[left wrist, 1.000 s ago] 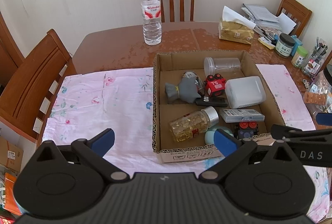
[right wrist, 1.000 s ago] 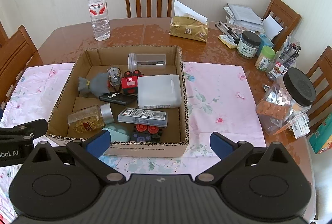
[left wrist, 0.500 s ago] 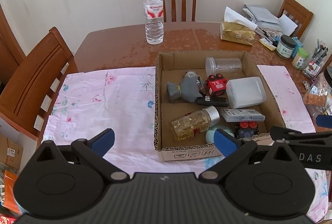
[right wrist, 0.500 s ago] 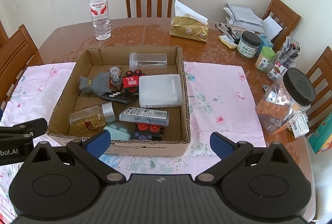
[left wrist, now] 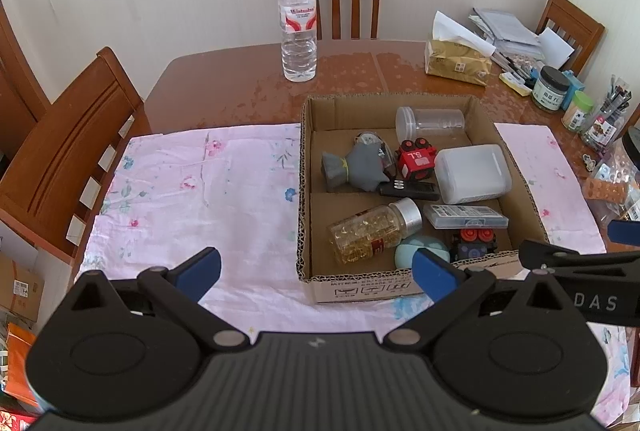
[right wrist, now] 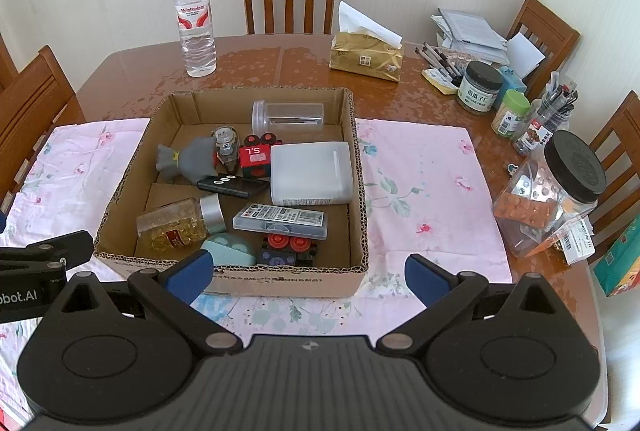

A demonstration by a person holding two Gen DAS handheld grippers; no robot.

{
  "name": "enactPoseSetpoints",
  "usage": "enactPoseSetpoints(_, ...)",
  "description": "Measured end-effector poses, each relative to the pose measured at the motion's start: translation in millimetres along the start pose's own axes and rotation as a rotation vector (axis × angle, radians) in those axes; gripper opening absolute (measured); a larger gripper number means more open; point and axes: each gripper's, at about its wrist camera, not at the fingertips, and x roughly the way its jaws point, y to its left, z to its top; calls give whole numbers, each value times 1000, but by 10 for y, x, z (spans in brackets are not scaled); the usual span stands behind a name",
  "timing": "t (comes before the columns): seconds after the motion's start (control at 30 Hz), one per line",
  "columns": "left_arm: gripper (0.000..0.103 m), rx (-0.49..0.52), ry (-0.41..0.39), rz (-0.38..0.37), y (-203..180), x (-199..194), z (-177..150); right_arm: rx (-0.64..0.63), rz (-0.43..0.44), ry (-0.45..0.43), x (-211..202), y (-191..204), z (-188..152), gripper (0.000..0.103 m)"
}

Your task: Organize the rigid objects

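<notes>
A shallow cardboard box [left wrist: 304,191] [right wrist: 356,215] sits on a pink floral cloth [left wrist: 200,191] [right wrist: 424,191]. Inside it lie a clear jar [right wrist: 290,117], a grey toy [right wrist: 192,161], a red toy car [right wrist: 256,156], a white plastic box [right wrist: 310,173], a black remote [right wrist: 234,185], a bottle of golden capsules [right wrist: 176,225], a flat clear case [right wrist: 280,221], a teal object [right wrist: 228,249] and a small dark toy [right wrist: 288,249]. My left gripper [left wrist: 316,273] is open and empty, just in front of the box's near left corner. My right gripper [right wrist: 306,273] is open and empty, in front of the box's near wall.
A water bottle [left wrist: 299,27] stands on the brown table behind the box. A tissue pack [right wrist: 366,57], jars, pens and papers crowd the far right. A large black-lidded jar [right wrist: 556,191] stands at the right edge. Wooden chairs [left wrist: 68,151] surround the table.
Both grippers have shifted very slightly; the scene sits a little lower in the views. Nothing was grasped or moved.
</notes>
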Motion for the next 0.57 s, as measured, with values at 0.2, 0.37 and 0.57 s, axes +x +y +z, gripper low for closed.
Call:
enactPoseSetpoints(0.2, 101, -1, 1, 0, -1, -3, 3, 0, -1, 0, -5, 3, 0, 103)
enactPoseSetpoints(0.37, 101, 1, 0, 0, -4, -6, 5, -1, -2, -1, -7, 2, 0, 103)
enactPoseSetpoints(0.57, 101, 0, 1, 0, -7, -9, 7, -2, -3, -1, -18, -8, 2, 103)
